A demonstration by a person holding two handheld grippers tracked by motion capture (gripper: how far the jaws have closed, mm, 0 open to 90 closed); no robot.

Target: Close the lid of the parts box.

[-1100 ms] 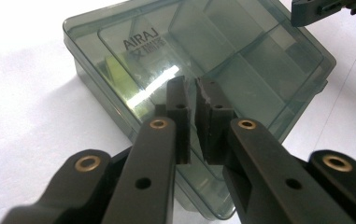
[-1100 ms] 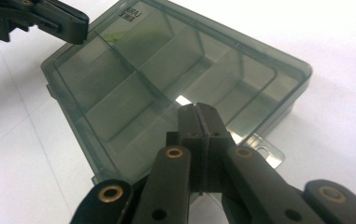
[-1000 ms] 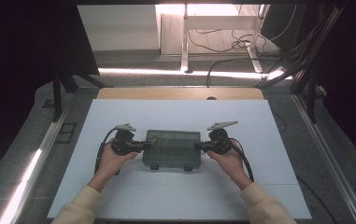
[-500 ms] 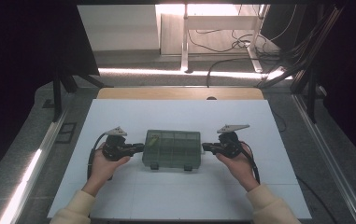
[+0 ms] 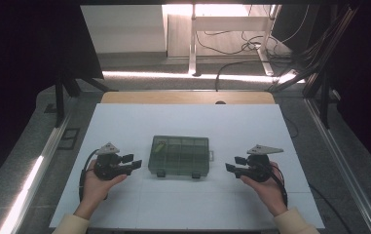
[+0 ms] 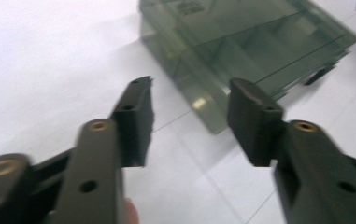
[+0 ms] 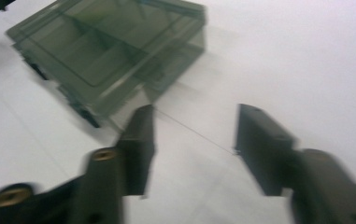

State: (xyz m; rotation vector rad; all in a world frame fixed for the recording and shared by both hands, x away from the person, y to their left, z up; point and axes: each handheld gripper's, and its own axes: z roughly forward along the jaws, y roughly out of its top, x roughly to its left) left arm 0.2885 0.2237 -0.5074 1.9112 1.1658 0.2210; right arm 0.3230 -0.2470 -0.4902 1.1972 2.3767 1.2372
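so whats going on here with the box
A person holds a gripper in each hand at a white table. A shut, see-through green box with compartments lies flat in the middle. The left gripper and right gripper sit off its two ends, apart from it. Both have just been opening their jaws, with nothing between them. A second ago each was at an end of the box; now both hands have backed away, so it looks just set down.

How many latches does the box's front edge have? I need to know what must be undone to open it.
2, both on the near front edge of the green compartment box: the left latch near its left corner and the right latch near its right corner. Others may be hidden.
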